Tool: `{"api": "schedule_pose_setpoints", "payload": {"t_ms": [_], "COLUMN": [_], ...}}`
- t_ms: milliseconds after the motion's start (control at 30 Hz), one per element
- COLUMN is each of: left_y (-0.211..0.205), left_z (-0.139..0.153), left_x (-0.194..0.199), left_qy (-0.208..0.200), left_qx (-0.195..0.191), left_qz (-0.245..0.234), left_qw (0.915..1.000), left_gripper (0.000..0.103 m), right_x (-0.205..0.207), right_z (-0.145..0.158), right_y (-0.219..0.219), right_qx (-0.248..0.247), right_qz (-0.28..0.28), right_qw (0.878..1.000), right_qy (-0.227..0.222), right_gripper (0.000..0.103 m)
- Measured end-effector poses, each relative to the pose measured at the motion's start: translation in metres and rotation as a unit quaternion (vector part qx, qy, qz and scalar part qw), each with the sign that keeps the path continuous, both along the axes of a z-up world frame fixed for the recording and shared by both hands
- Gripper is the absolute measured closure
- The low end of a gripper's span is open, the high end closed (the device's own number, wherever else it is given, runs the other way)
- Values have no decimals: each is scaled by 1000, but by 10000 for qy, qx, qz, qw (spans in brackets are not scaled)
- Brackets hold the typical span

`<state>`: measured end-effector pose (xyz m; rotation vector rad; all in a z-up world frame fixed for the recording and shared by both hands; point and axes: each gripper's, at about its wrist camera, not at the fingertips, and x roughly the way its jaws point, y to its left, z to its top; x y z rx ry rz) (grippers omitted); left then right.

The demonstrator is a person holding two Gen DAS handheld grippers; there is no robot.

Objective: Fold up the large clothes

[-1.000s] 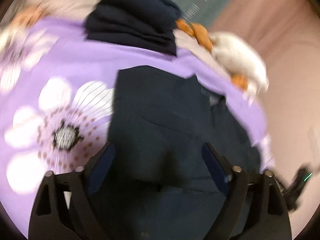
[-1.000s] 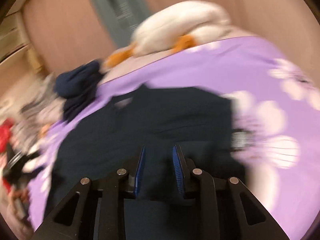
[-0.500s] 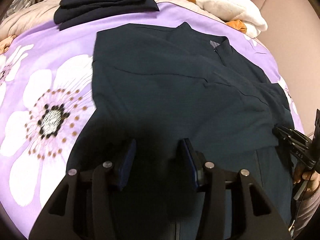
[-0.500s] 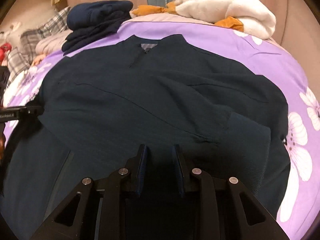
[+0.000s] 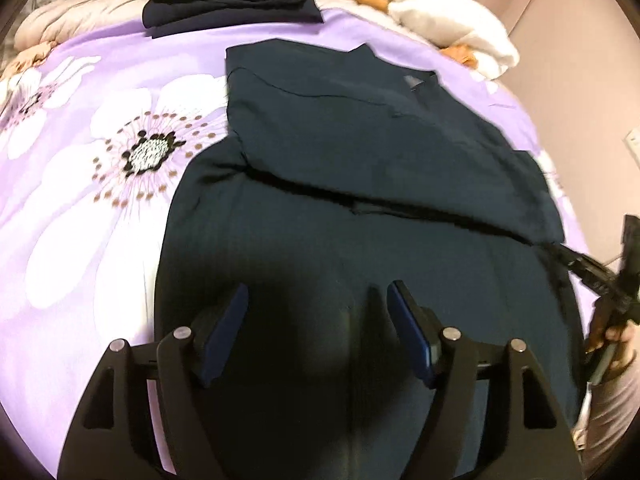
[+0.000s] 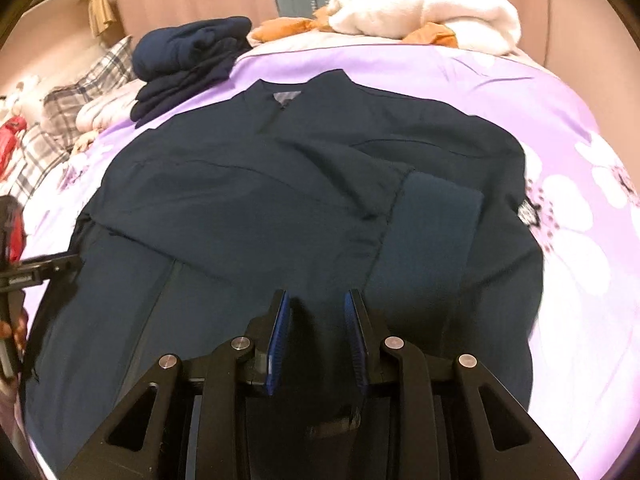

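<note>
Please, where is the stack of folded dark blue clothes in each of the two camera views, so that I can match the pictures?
Left wrist view: the stack of folded dark blue clothes is at the top, left of centre, beyond the dark jacket.
Right wrist view: the stack is at the upper left, beyond the jacket's left shoulder.
Shared landmark: the white plush blanket, to the right of the stack in both views.

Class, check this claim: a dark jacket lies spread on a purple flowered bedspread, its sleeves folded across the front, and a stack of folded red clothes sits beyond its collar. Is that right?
Not quite. The stack of folded clothes is dark navy, not red, as the right wrist view shows. The rest holds: the dark jacket lies on the purple flowered bedspread with sleeves folded across.
</note>
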<state>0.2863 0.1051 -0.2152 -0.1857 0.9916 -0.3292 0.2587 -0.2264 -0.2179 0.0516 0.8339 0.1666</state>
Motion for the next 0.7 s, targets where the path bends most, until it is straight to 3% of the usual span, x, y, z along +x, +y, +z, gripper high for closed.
{"api": "schedule_pose_setpoints", "payload": {"t_ms": [133,200,300,400,700], "left_y": [1,-4,-13,-21,0], "left_z": [9,5,-13,-13,-13], "left_x": [-44,-67,-93,-120,-189], "left_qy": [-117,-95,33,-138,-61], "left_qx": [-163,-229,48,300,-46], "left_qz": [-143,-293,-411,-442,-279], "left_qw": [9997,9993,9991,9985,9996], "left_gripper": [31,31,31,31,31], "right_x": [-34,-50,-64,-81,-144], "right_z": [5,-5,-28,-27,-35], "right_y": [0,0,3,4,-10], "right_qx": [-68,17,-184,-119,87], "right_qz": [80,142,165,67,-170], "right_qw": [9999,9999,9993,9997,9991], "right_qy": [-83,94,294,197,385], "right_gripper": [75,75,75,75,73]}}
